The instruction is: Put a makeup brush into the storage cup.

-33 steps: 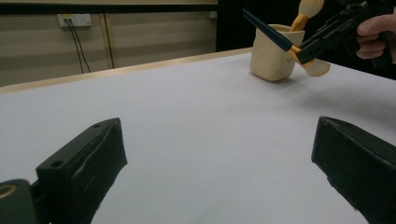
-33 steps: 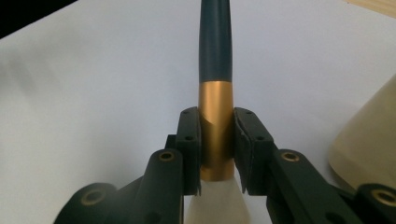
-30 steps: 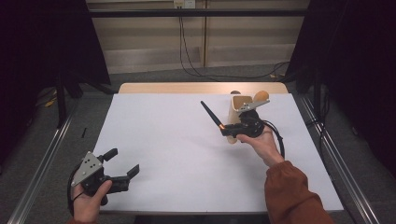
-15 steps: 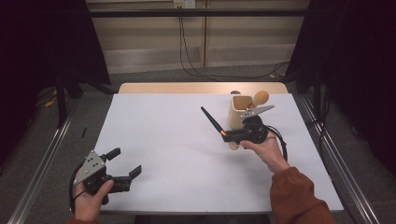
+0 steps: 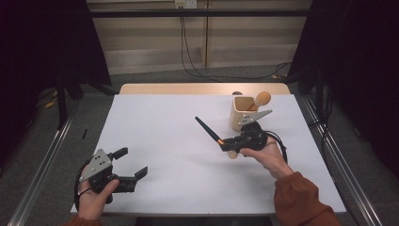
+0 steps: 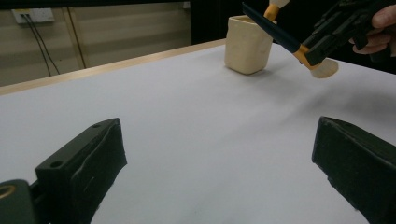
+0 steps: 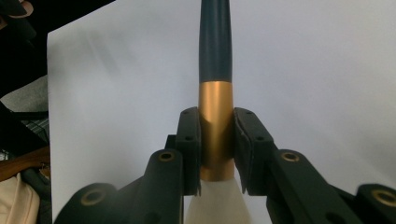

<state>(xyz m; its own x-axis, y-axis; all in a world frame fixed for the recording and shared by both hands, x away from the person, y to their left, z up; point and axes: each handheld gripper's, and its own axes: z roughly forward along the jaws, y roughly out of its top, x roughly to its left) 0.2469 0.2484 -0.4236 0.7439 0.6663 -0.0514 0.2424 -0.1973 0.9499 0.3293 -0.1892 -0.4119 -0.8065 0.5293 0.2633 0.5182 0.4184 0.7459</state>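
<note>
White tabletop (image 5: pixel 169 141), wooden edge showing along the far side. A person's hands come in from the near edge.

Right claw (image 5: pixel 227 142) is held above the right half of the tabletop, clamped on a makeup brush (image 5: pixel 209 132). In the right gripper view the two jaws press against the brush's gold ferrule (image 7: pixel 215 130) from both sides; the dark handle (image 7: pixel 215 42) runs away from the camera and the pale bristle head (image 7: pixel 215 205) sits below the jaws. From the high view the handle points up and toward the table's middle, tilted, its tip off the surface. The right hand (image 5: pixel 266 155), in a rust-coloured sleeve (image 5: pixel 301 202), holds the gripper body.

Just behind the right claw stands a pale wooden cup (image 5: pixel 242 113), upright, near the far right corner. A wooden utensil with a rounded end (image 5: pixel 261 99) leans out of it.

Left claw (image 5: pixel 129 162) is low at the near left corner, jaws wide apart, nothing between them. Left gripper view confirms: bare white surface between the two black jaws, brush (image 6: pixel 285 39) and cup (image 6: pixel 247 44) well beyond.
</note>
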